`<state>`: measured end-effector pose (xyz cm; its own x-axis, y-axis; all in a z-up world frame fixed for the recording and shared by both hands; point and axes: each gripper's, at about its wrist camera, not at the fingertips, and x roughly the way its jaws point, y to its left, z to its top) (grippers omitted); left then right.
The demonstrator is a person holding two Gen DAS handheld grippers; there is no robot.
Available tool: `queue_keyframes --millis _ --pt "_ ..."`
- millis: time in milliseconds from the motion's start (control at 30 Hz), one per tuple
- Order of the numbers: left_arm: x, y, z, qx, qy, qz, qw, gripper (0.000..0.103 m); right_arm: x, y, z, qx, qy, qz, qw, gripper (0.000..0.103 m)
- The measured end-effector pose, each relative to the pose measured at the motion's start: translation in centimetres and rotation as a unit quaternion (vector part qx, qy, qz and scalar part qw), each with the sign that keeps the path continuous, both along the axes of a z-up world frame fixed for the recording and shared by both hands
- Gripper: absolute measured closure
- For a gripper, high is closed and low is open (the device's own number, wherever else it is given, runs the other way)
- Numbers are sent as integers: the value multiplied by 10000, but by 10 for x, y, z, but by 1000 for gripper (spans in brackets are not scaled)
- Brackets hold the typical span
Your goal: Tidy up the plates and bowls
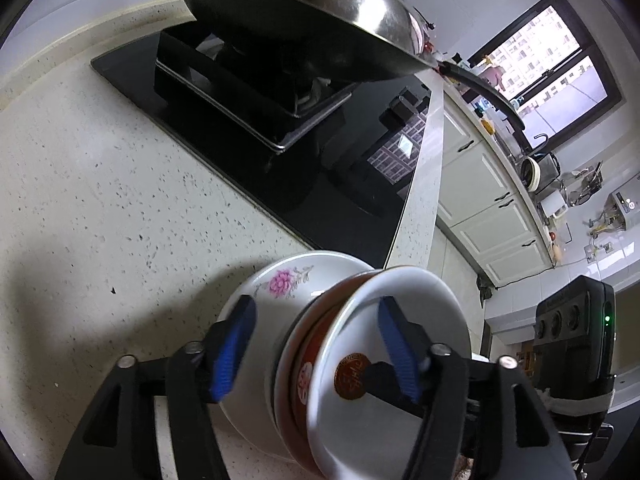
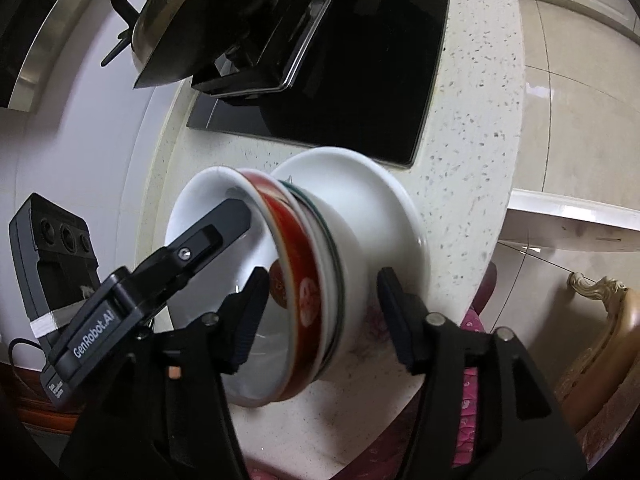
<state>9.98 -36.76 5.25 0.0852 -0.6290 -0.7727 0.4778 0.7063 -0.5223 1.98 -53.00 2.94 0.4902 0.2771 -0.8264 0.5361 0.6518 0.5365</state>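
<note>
White porcelain fills the middle of the left wrist view: we see a stack of bowls (image 1: 320, 344) sitting on the speckled countertop (image 1: 80, 200), near its front edge and just in front of the black glass hob (image 1: 352, 152). The lowest bowl carries a pink flower, a red-banded bowl (image 1: 308, 360) sits in the middle of the stack, and a white bowl with a round brown mark tops it. Our left gripper (image 1: 316, 348) straddles the stack with its blue pads (image 1: 234, 352) standing clear of the porcelain on both sides, so we read it as released, gripping nothing. A steel wok (image 1: 300, 12) rests on the burner beyond.

In the right wrist view, the same stack (image 2: 304, 280) appears from the other side, resting on a wide white plate (image 2: 380, 200). The left gripper's finger (image 2: 216, 224) reaches into the top bowl without pinching its wall. Our right gripper (image 2: 324, 312) brackets the stack, jaws apart, with a gap showing at each pad; it too is let go and holds nothing.

We judge the nesting step to be finished: at least 3 bowls sit together on 1 plate, and both tools have let go. The next move, as we see it, calls for lifting both grippers straight clear without nudging the rims, since the stack looks slightly skewed and stands close to the counter edge.
</note>
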Motion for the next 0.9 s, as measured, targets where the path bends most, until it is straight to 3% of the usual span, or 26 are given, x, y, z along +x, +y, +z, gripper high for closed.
queue_keyframes --millis 367,467,900 --pt "-4 3 3 61 -197 136 9997 17 1 -1 2 -164 -55 -21 9998 34" --pt "-5 2 6 41 -324 83 9994 0 1 2 5 -340 -40 4 9994 34" --pt "-14 7 19 -80 -704 167 9973 0 -6 7 27 -1318 34 -10 9913 24"
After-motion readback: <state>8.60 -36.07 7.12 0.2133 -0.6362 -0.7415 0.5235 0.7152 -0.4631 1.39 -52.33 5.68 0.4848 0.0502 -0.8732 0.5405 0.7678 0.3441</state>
